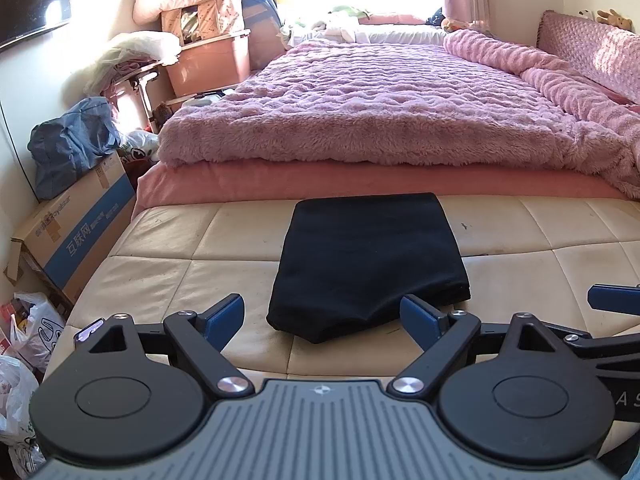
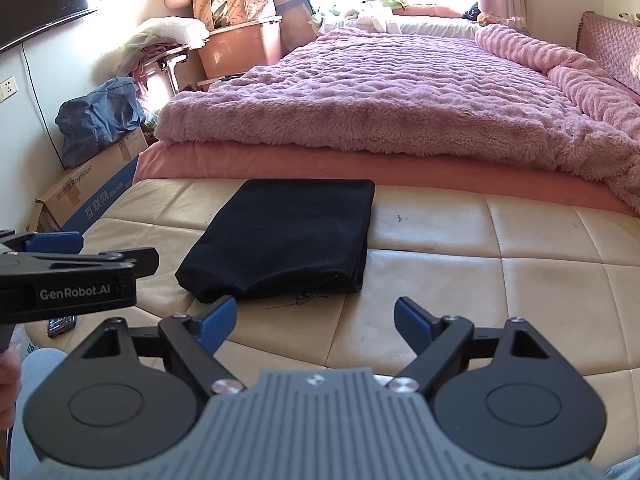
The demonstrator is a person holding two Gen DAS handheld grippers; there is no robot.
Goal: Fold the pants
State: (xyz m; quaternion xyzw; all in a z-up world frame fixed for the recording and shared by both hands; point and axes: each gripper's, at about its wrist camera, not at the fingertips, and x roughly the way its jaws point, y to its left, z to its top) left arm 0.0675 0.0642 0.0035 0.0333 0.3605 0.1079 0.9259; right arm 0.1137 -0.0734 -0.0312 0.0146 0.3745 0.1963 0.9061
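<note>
Here the black pants (image 1: 370, 264) lie folded on the cream bench (image 1: 160, 276) near the bed (image 1: 380, 100). Left claw (image 1: 322, 316) and right claw (image 2: 314, 320) gape empty; folded layers stay hidden.

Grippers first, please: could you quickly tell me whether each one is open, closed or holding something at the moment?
Left gripper: open, holding nothing; the folded black pants lie just ahead of it.
Right gripper: open, holding nothing.
</note>
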